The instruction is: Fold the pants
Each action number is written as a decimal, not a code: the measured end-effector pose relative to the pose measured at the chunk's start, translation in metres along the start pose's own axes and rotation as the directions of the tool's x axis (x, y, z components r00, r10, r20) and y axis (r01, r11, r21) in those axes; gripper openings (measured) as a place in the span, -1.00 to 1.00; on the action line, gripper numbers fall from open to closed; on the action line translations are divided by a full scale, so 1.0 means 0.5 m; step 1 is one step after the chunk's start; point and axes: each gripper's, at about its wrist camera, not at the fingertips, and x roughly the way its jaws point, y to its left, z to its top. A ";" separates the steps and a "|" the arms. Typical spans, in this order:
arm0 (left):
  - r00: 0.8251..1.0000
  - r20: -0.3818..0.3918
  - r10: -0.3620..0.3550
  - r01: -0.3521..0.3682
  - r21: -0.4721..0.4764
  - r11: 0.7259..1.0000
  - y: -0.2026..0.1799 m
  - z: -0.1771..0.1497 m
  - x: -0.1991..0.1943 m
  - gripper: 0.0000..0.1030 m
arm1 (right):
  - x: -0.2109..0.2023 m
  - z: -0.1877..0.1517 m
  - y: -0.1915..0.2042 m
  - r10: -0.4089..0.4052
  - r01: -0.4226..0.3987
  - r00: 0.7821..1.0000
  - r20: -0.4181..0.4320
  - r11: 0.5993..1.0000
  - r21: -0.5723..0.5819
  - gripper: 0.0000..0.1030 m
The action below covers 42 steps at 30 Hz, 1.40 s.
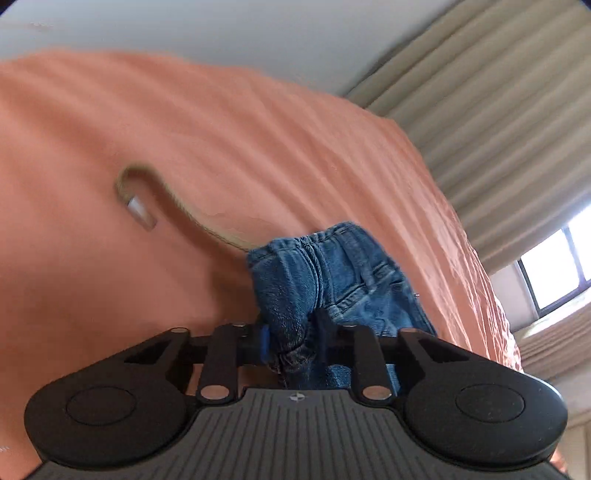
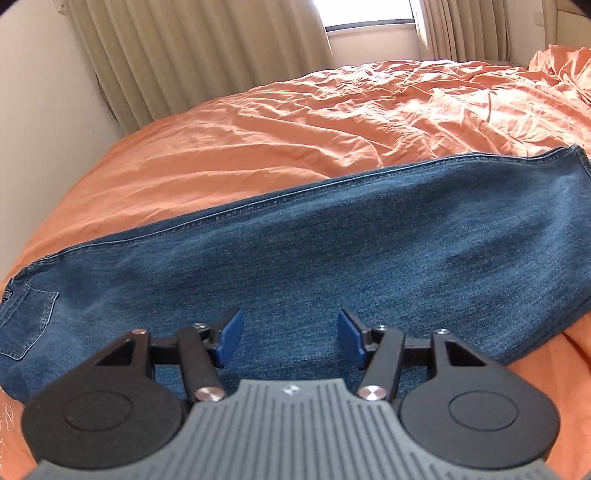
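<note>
On the orange bedsheet [image 2: 258,122] the jeans [image 2: 332,258] lie flat, legs stacked. Left gripper [image 1: 291,343] pinches bunched denim near the waistband, belt [image 1: 177,195] trailing; right gripper [image 2: 288,336] hovers w/ jaws wide over the leg. Looks mid-fold; next, right needs a hold.

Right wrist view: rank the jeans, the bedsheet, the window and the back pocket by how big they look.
1. Bedsheet and jeans: alike; the jeans lie nearer the camera, so unranked.
2. Back pocket.
3. Window, small and far off.
</note>
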 end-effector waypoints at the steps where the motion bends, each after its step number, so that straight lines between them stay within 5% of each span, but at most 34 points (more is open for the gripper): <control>1: 1.000 0.021 -0.007 0.006 0.051 0.999 -0.027 0.007 -0.022 -0.61 | 0.001 -0.001 0.001 -0.004 0.004 1.000 -0.001 1.000 -0.011 0.04; 4: 0.997 0.076 0.017 -0.031 0.184 0.982 -0.091 0.015 -0.057 -0.65 | 0.004 0.000 0.003 -0.011 0.010 1.000 -0.007 1.000 -0.022 0.04; 7: 0.987 0.083 0.137 -0.156 0.302 0.941 -0.110 0.010 -0.011 -0.66 | 0.004 0.002 -0.002 -0.010 0.010 1.000 -0.013 1.000 -0.017 0.03; 11: 0.957 0.024 0.289 -0.281 0.321 0.904 -0.067 -0.019 0.084 -0.65 | 0.000 0.000 -0.018 -0.013 0.013 1.000 -0.018 1.000 0.001 0.03; 15: 0.941 0.018 0.339 -0.322 0.364 0.874 -0.068 -0.041 0.124 -0.59 | 0.001 0.002 -0.041 0.000 0.001 1.000 -0.027 0.999 0.051 0.03; 19: 0.906 0.054 0.421 -0.393 0.480 0.784 -0.120 -0.038 0.113 -0.01 | -0.005 0.006 -0.051 0.018 -0.016 1.000 -0.022 0.996 0.083 0.03; 24: 0.903 0.161 0.399 -0.420 0.536 0.732 -0.180 -0.051 0.024 0.08 | -0.041 0.015 -0.084 0.063 -0.064 0.998 0.008 0.979 0.193 0.05; 28: 0.924 0.197 0.328 -0.380 0.569 0.729 -0.219 -0.076 -0.039 0.07 | -0.089 0.027 -0.127 0.071 -0.083 0.996 0.051 0.952 0.294 0.05; 34: 0.978 0.068 0.198 -0.202 0.561 0.803 -0.289 -0.125 -0.054 0.08 | -0.174 0.061 -0.246 0.075 -0.102 0.994 0.079 0.895 0.433 0.05; 42: 0.994 -0.085 0.072 -0.007 0.598 0.802 -0.404 -0.229 -0.023 0.06 | -0.305 0.109 -0.456 -0.029 -0.019 0.994 0.101 0.898 0.440 -0.17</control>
